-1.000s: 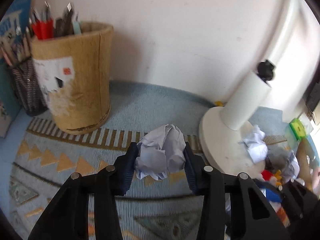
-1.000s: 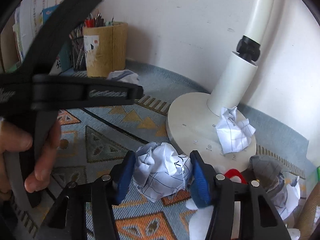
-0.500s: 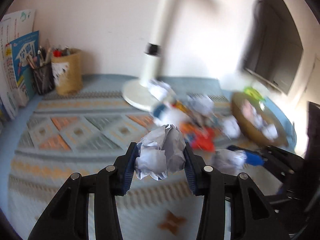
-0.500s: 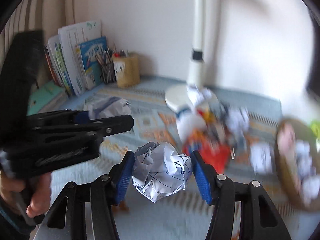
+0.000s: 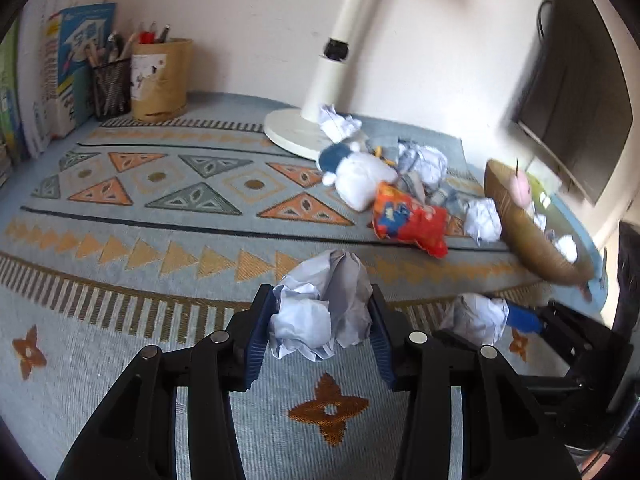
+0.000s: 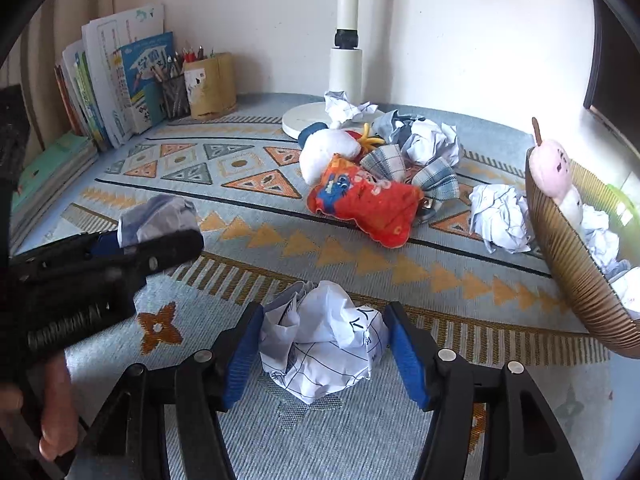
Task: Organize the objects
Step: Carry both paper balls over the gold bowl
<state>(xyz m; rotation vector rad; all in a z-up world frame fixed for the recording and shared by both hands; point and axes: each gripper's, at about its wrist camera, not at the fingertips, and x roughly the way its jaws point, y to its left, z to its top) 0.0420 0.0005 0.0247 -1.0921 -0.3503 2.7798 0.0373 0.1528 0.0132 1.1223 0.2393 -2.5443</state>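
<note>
While gridded paper ball sits between right tool pads, jaws just opening, right pad already clear; basket off right, not underneath. Better: carry over rim before releasing. Left tool clenched on plain paper ball.

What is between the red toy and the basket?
A crumpled paper ball lies on the rug between the red toy and the basket, clearest in the right wrist view.
</note>
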